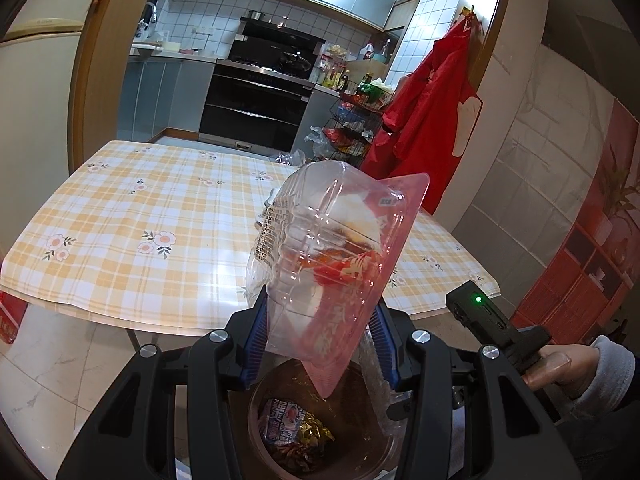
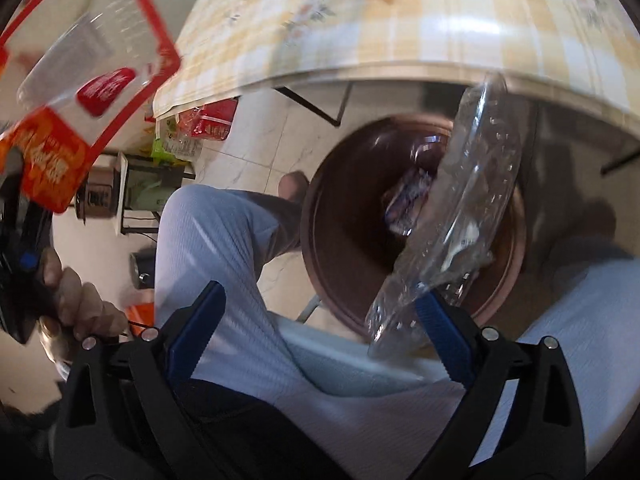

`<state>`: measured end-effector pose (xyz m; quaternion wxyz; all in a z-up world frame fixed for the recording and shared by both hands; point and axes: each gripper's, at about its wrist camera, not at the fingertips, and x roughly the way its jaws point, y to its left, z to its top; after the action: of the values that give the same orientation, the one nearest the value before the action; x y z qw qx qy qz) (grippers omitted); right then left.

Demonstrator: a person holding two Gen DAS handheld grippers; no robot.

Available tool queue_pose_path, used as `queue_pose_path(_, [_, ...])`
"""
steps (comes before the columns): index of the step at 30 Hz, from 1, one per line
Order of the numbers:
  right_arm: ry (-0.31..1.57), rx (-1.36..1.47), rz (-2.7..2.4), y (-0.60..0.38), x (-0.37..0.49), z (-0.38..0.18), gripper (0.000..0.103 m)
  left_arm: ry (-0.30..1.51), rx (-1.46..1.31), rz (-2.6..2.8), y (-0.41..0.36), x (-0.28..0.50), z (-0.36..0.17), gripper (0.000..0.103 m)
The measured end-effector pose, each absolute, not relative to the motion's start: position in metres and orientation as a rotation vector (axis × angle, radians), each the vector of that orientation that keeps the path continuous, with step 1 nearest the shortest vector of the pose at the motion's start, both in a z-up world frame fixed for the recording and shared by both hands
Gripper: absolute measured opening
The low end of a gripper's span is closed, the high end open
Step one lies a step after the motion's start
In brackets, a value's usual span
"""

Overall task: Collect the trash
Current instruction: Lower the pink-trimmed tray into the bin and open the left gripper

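Left jaws grip a clear tray [image 1: 328, 264]; right jaws gape over the brown bin [image 2: 344, 240]

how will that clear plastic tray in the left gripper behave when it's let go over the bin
The clear plastic tray looks thin and empty, so probably light and springy; it may flex back once the left gripper opens. Its flat shape could catch on the bin rim rather than drop straight in.
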<state>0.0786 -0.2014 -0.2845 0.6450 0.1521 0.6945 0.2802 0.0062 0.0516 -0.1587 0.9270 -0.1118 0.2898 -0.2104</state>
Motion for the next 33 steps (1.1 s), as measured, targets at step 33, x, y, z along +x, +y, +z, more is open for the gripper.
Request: queue_pose_path(33, [0.834, 0.204, 0.302, -0.316, 0.088, -0.128, 0.097, 0.837, -0.281, -0.617, 0.009, 0.024, -0.208, 0.080])
